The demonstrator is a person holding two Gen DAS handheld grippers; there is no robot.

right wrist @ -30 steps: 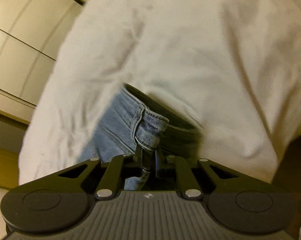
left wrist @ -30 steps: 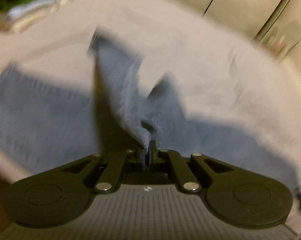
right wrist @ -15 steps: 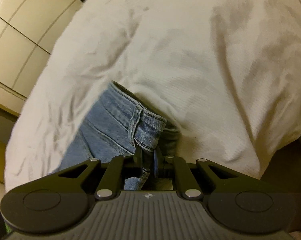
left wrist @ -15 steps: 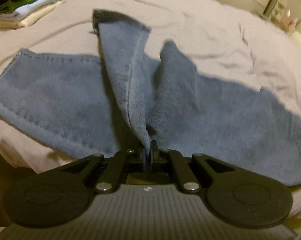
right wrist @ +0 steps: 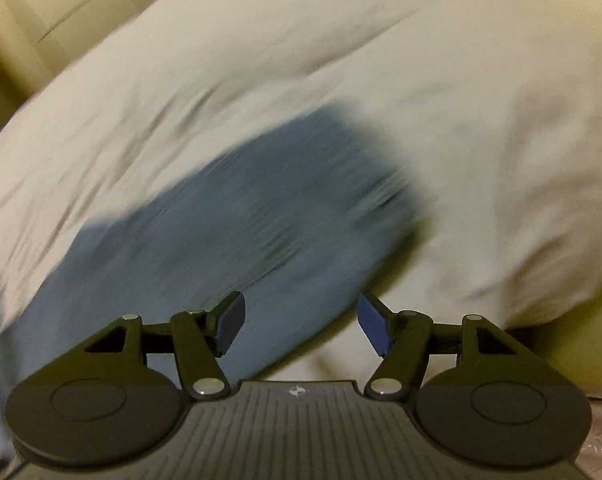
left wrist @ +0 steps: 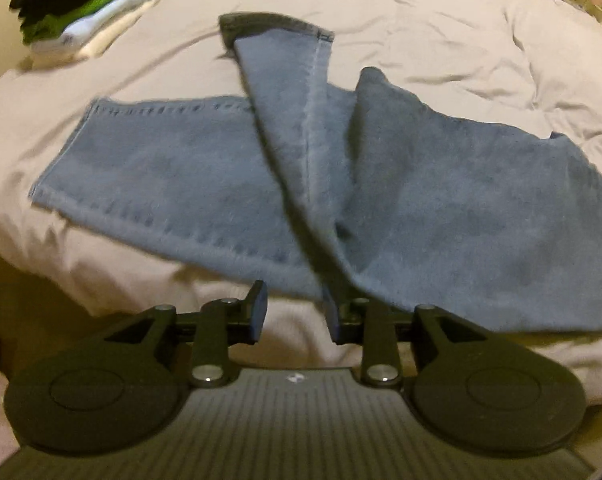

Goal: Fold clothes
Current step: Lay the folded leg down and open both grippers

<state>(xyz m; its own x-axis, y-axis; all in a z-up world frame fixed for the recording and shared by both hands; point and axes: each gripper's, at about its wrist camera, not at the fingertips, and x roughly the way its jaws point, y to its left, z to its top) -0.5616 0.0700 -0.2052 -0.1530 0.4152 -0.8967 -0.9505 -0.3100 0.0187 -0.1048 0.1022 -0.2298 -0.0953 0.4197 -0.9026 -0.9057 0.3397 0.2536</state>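
Jeans (left wrist: 441, 216) lie spread across the near edge of a bed (left wrist: 441, 32) covered with a pale, wrinkled sheet. One leg stretches flat toward the left edge, its hem (left wrist: 61, 148) lying on the sheet, while the other leg is folded over it and runs up toward the middle of the bed, ending in a darker cuff (left wrist: 277, 26). The left gripper (left wrist: 293, 316) sits just off the near edge with its jaws spread apart; the right-hand finger touches the hanging denim fold, the other finger stands clear of the cloth over bare sheet. The right gripper (right wrist: 301, 326) also has its jaws spread wide, with nothing between them; in its view the jeans (right wrist: 237, 240) are heavily blurred, lying on the sheet just ahead of the fingers. A stack of folded clothes (left wrist: 81, 12) in black, green, white and cream rests at the far left corner of the bed, well apart from the jeans.
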